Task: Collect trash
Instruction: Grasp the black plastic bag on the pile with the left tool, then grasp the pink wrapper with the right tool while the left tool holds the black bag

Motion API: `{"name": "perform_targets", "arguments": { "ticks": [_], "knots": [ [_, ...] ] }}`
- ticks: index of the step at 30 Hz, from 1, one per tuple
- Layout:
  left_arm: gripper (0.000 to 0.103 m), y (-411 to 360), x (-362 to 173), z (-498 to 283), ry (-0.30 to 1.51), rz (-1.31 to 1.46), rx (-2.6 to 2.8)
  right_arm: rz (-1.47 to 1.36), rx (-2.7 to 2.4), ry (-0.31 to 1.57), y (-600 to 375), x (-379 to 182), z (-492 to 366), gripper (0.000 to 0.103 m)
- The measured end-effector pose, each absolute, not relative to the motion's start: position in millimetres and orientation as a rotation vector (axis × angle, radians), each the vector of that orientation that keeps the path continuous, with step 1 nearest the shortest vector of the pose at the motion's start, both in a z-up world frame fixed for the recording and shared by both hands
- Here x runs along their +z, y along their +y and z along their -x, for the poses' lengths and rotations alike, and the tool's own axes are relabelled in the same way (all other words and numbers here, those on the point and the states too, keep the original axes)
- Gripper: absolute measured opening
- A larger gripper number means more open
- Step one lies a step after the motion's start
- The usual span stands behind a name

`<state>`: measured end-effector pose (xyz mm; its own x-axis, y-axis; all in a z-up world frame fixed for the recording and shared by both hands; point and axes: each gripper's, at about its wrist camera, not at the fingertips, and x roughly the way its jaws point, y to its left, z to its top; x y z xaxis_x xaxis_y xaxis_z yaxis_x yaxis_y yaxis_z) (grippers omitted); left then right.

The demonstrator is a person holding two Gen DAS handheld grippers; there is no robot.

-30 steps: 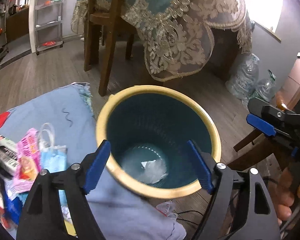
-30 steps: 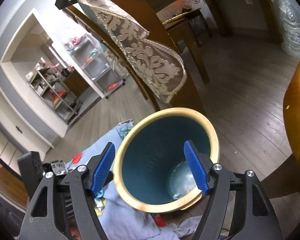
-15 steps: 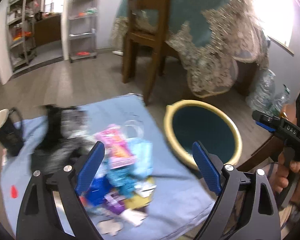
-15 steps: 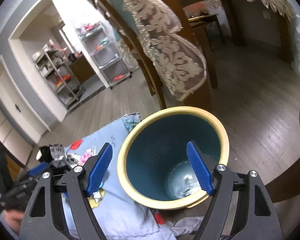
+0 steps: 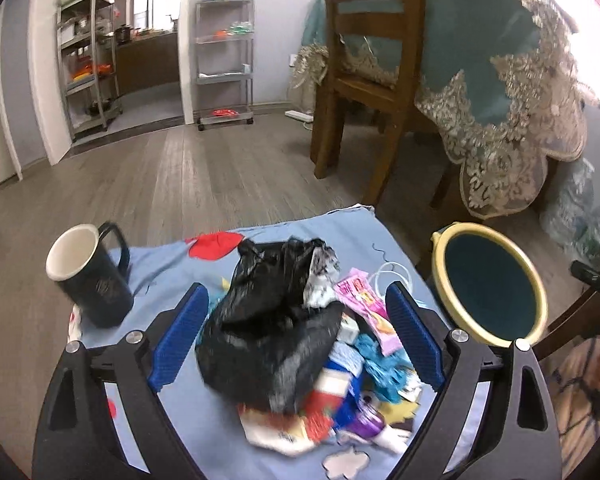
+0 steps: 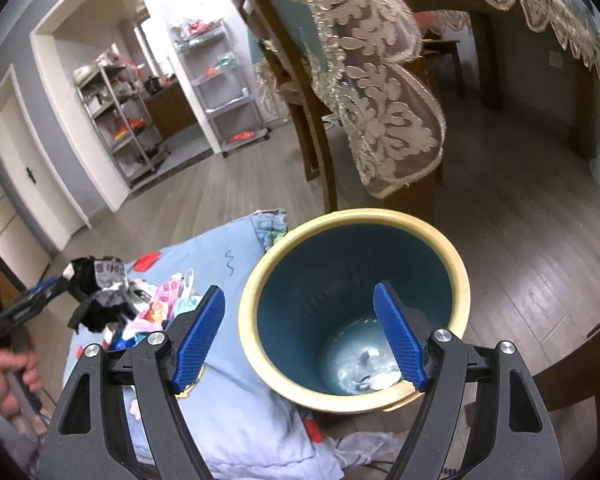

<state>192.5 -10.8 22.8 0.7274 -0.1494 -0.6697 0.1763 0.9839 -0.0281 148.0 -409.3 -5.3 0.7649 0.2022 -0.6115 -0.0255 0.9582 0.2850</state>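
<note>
A crumpled black plastic bag (image 5: 268,320) lies on a pile of colourful wrappers (image 5: 364,300) on a light blue cloth (image 5: 204,412). My left gripper (image 5: 296,334) hovers open over the pile, its blue pads (image 5: 180,336) wide on either side of the bag and not pressing on it. A teal bin with a yellow rim (image 5: 440,264) stands to the right of the cloth. My right gripper (image 6: 298,336) is open above the bin's rim (image 6: 352,216), empty. White crumpled scraps (image 6: 364,364) lie at the bin's bottom. The right wrist view shows the left gripper (image 6: 40,292) by the black bag (image 6: 100,300).
A dark mug (image 5: 88,276) stands on the cloth's left side. Behind the cloth are a wooden chair (image 5: 360,92) and a table under a lace-edged cloth (image 5: 512,120). Clear plastic bottles (image 5: 580,208) lie at the right. Metal shelf racks (image 5: 224,52) line the far wall.
My left gripper swung left from above the bin to over the trash pile, and its jaws stand a little wider. The right gripper stayed over the bin and rolled slightly.
</note>
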Motion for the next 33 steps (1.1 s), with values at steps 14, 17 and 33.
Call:
{"name": "perform_targets", "arguments": {
  "ticks": [14, 17, 33],
  "knots": [
    [0.015, 4, -2, -221, 0.854, 0.001, -0.201, -0.142, 0.307, 0.788, -324, -19, -161, 0.078],
    [0.012, 15, 6, -203, 0.81, 0.031, -0.193, -0.11, 0.352, 0.803, -301, -24, -171, 0.078],
    [0.012, 121, 25, -91, 0.596, 0.388, -0.148, 0.228, 0.472, 0.914, -181, -76, -224, 0.061]
  ]
}}
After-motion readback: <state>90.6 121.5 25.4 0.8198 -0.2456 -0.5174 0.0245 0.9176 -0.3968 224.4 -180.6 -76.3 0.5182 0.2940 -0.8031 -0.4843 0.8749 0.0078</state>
